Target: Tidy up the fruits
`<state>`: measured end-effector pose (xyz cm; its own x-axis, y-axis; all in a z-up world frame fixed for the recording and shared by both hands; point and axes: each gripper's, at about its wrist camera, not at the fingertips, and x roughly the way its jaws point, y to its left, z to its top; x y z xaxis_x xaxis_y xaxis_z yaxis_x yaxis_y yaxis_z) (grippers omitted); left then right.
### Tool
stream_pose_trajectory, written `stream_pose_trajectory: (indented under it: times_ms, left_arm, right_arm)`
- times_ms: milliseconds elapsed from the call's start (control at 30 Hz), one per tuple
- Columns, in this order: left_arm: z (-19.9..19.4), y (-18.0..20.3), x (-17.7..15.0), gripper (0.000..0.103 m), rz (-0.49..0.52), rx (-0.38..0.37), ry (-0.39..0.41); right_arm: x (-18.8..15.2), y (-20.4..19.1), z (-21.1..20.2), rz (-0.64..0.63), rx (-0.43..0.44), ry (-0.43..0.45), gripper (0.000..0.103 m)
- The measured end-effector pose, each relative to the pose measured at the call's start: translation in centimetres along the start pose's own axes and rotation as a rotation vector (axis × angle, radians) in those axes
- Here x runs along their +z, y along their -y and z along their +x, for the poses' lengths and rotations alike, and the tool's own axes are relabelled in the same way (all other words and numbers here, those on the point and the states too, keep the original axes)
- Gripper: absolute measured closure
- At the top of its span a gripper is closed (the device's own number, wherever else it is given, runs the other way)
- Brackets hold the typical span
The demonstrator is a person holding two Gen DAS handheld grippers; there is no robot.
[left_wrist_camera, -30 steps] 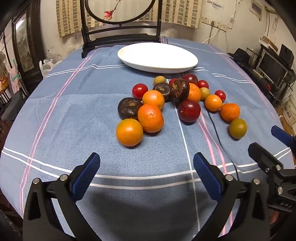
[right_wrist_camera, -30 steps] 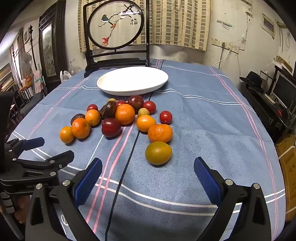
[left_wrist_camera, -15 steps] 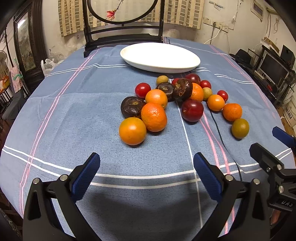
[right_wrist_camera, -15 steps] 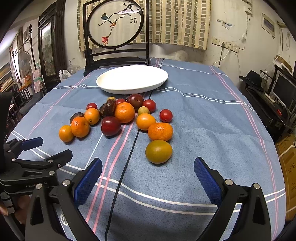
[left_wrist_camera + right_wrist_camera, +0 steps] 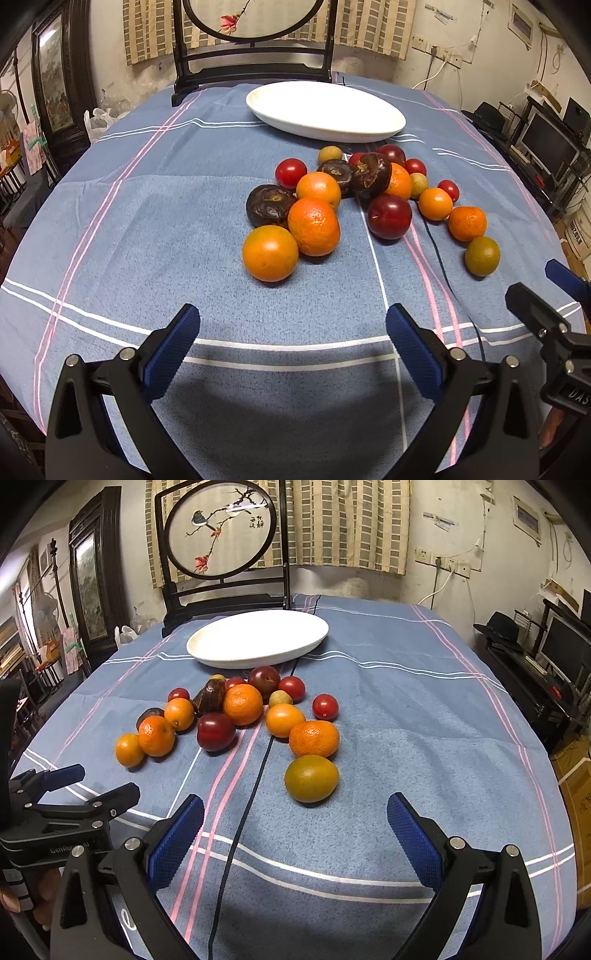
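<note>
Several fruits lie in a loose heap on the blue cloth: oranges, red plums, small red tomatoes, dark brown fruits. Nearest my left gripper (image 5: pixel 291 325) is a smooth orange (image 5: pixel 270 253), with a mandarin (image 5: pixel 314 226) behind it. My left gripper is open and holds nothing. A greenish-orange fruit (image 5: pixel 311 778) lies just ahead of my right gripper (image 5: pixel 295 814), which is also open and holds nothing. The white oval plate (image 5: pixel 325 110) (image 5: pixel 258 638) stands bare beyond the heap.
A black cable (image 5: pixel 243 812) runs across the cloth from the plate toward the near edge. A dark wooden screen stand (image 5: pixel 221 598) rises behind the plate. The other gripper shows at each view's side, the left gripper (image 5: pixel 66 786) among them.
Both grippers have moved slightly forward toward the fruit; the heap sits a little nearer and larger in both views. Nothing was picked up or moved.
</note>
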<state>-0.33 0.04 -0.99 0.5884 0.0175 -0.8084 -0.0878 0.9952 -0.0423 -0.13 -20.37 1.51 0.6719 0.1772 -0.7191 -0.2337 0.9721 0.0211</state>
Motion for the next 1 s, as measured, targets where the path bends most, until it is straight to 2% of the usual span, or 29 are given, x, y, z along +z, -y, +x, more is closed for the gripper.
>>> stream_pose_trajectory:
  times_ms: [1000]
  left_arm:
    - [0.28,0.14,-0.30,0.004,0.001,-0.001,-0.006]
  right_arm:
    - [-0.37,-0.09,0.30,-0.004,0.009,-0.013,0.003]
